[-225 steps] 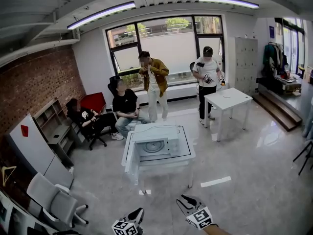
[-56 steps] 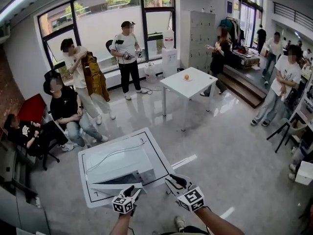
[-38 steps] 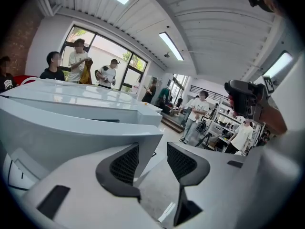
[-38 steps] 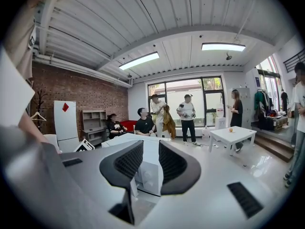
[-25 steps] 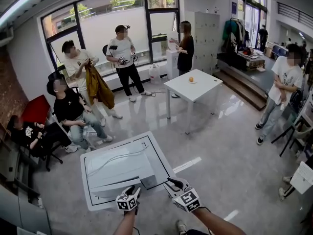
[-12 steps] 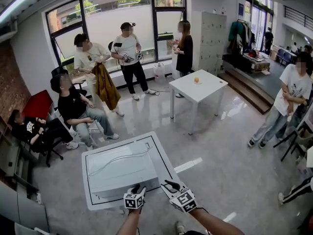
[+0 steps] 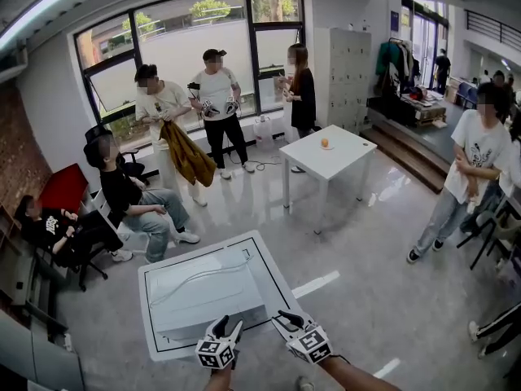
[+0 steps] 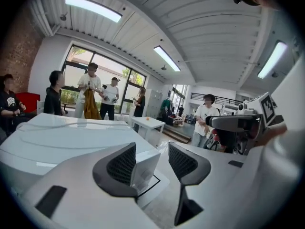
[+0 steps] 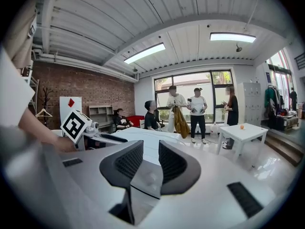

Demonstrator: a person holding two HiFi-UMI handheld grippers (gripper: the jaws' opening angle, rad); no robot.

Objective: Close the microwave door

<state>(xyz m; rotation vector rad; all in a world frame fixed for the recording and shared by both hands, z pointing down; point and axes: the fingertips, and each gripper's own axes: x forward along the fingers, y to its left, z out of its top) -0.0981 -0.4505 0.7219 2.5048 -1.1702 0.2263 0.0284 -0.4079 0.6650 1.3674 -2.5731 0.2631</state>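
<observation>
Hovering by closed microwave (image 7: 207, 287), left tool (image 7: 226, 326) opening on nothing, right tool (image 7: 286, 319) spread.

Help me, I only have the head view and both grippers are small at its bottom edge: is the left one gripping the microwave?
Observer: No. In the left gripper view the left gripper has its jaws apart and opening. A white corner of the microwave shows in the gap, and neither jaw presses on it.
Operator: And the right one, is it holding anything?
Observer: No. The right gripper view shows the right gripper with a narrow gap between its jaws and nothing in it. The microwave's top lies beyond.
</observation>
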